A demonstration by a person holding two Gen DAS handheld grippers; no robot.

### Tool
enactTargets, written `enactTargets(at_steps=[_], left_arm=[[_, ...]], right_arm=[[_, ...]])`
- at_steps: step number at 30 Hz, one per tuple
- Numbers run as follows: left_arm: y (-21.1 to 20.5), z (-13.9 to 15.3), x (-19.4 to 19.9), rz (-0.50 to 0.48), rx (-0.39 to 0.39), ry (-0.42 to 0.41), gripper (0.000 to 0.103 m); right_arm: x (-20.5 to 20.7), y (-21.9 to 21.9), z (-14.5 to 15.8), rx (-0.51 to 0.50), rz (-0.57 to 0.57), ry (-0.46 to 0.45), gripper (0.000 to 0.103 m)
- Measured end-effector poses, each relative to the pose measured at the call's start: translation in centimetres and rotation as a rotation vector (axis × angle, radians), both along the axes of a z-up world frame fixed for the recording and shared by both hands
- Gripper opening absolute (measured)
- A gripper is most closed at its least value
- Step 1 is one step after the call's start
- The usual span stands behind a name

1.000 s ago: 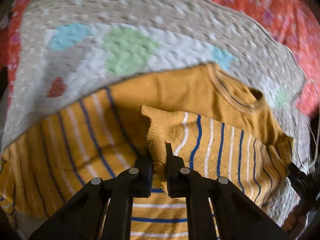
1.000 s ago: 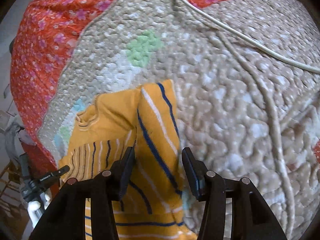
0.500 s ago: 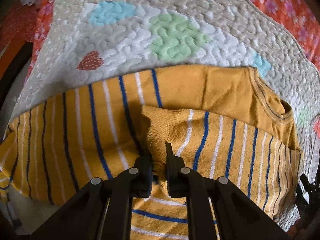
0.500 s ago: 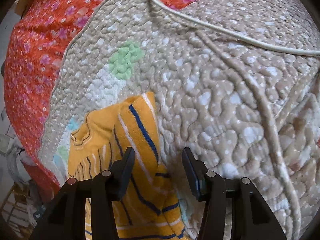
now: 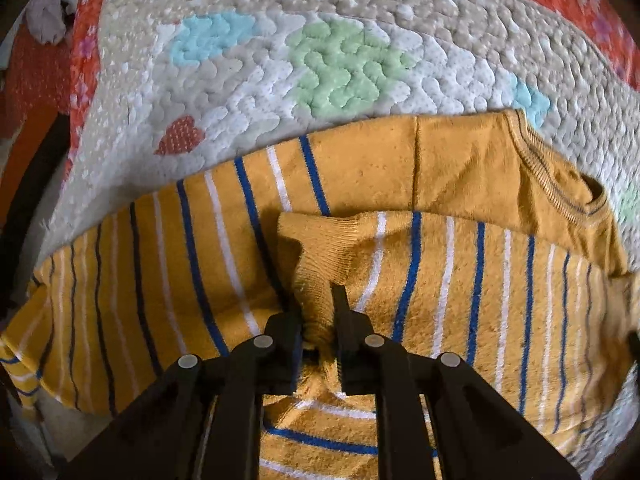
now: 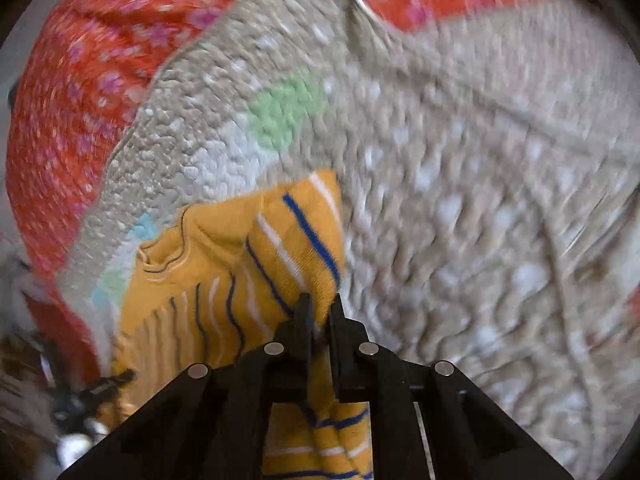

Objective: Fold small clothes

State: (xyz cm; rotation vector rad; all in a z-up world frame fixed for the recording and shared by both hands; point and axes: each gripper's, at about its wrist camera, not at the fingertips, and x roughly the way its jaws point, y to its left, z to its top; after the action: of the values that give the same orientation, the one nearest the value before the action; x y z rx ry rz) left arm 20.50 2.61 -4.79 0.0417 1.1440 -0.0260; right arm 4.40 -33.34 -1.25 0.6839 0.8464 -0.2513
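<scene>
Mustard striped sweater (image 5: 460, 280) lies on the quilt (image 5: 320, 40); my left gripper (image 5: 318, 312) pinches its folded cuff (image 5: 320, 248), my right gripper (image 6: 319, 312) is clamped on its edge.

My small mustard-yellow sweater (image 5: 460, 168) lies spread on the quilt, striped in blue and white across body and sleeves, plain yellow at the chest, with a ribbed round collar (image 5: 560, 188) at the right. One sleeve is folded over the front, its ribbed cuff (image 5: 320, 256) bunched up and standing off the cloth. Seen from my right side, the sweater's (image 6: 224, 280) other sleeve (image 6: 300, 236) rises in a crumpled fold; that picture is blurred.
</scene>
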Motion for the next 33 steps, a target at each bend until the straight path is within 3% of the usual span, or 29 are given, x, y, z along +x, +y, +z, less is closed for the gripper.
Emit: enactTargets(at_steps=[2,3,4,8,12,14,15,19,21,22,24,27,29,30,31,32,33], left_arm=[[-1.5,0.0,0.9,-0.017,0.016,-0.007,0.016],[-2.0,0.2,1.2,-0.022,0.009,-0.007,0.016],[-2.0,0.6,1.1,-0.025,-0.007,-0.006,0.016],[-0.7,3.8,-0.6,-0.036,-0.111,-0.034,0.021],[1.7,6.6,-5.2,-0.08,-0.13,-0.111,0.024],[4.1,7.1,-8.0,-0.081,-0.122,-0.137,0.025],[5.5,7.2,-9.6,-0.066,-0.115,-0.144,0.025],[11.3,6.4,-12.0,0.028,-0.157,-0.137,0.026],[14.8,5.8,-12.6,0.114,-0.189,-0.136,0.031],[16.8,5.4,-12.8,0.167,-0.213,-0.134,0.031],[19.8,4.9,-12.9,0.259,-0.249,-0.128,0.031],[23.4,4.1,-12.8,0.367,-0.281,-0.146,0.031],[25.4,3.9,-12.7,0.426,-0.286,-0.169,0.031],[26.8,3.7,-12.6,0.467,-0.288,-0.186,0.031],[27.8,3.7,-12.7,0.496,-0.285,-0.201,0.031],[28.7,3.6,-12.7,0.517,-0.278,-0.214,0.031],[30.0,3.5,-12.9,0.55,-0.256,-0.241,0.031]], right_arm=[[-0.8,0.2,1.3,-0.065,-0.005,-0.014,0.019],[-1.2,0.0,1.6,-0.053,0.002,-0.015,0.039],[-1.8,-0.3,1.6,-0.033,0.019,-0.012,0.05],[-4.7,0.9,-0.4,-0.027,0.126,0.104,0.05],[-5.7,3.5,-3.7,-0.038,0.212,0.206,0.048],[-5.5,5.2,-4.6,-0.102,0.255,0.24,0.029],[-5.4,5.5,-4.8,-0.116,0.268,0.252,0.011],[-6.3,5.0,-2.3,-0.211,0.183,0.244,0.009],[-7.0,4.6,-1.2,-0.351,0.108,0.276,0.009],[-7.5,4.1,-0.8,-0.371,0.083,0.272,0.009],[-8.5,3.4,0.3,-0.313,0.043,0.249,0.009],[-9.2,6.6,3.9,-0.412,0.062,0.149,0.011],[-9.2,11.0,6.8,-0.56,0.12,0.038,0.04],[-8.9,12.9,7.5,-0.591,0.162,-0.009,0.079],[-7.7,15.4,8.3,-0.59,0.249,-0.046,0.096],[-6.3,17.5,8.4,-0.561,0.314,-0.027,0.094],[-5.8,19.0,8.4,-0.533,0.361,-0.007,0.085]])
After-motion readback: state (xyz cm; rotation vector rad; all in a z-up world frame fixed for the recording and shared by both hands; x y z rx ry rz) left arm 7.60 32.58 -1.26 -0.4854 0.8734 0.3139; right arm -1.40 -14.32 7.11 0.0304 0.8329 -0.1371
